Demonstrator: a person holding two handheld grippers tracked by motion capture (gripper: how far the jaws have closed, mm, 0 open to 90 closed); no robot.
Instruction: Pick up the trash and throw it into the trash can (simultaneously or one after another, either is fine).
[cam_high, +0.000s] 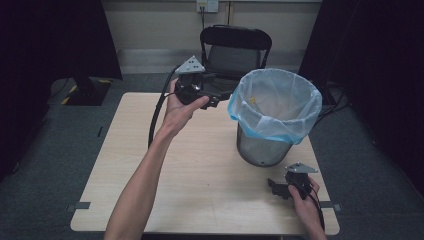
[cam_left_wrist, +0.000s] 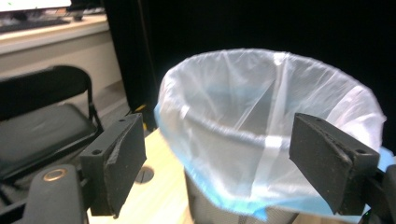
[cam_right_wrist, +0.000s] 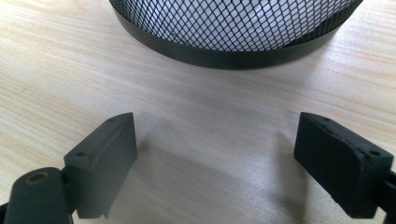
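Bin (cam_high: 272, 117) near both claws, left claw (cam_high: 216, 96) and right claw (cam_high: 274, 187) spread apart, empty.

Even light from overhead falls on the tabletop (cam_high: 200, 165), which is bright, while the floor and curtains around it sink into near-black. The high view is soft and slightly grainy. In the left gripper view the bin liner (cam_left_wrist: 275, 126) glows pale and hazy, its edges blurred. In the right gripper view, soft shadows spread on the wood beside the fingers (cam_right_wrist: 105, 163), and the nearest parts are unsharp.
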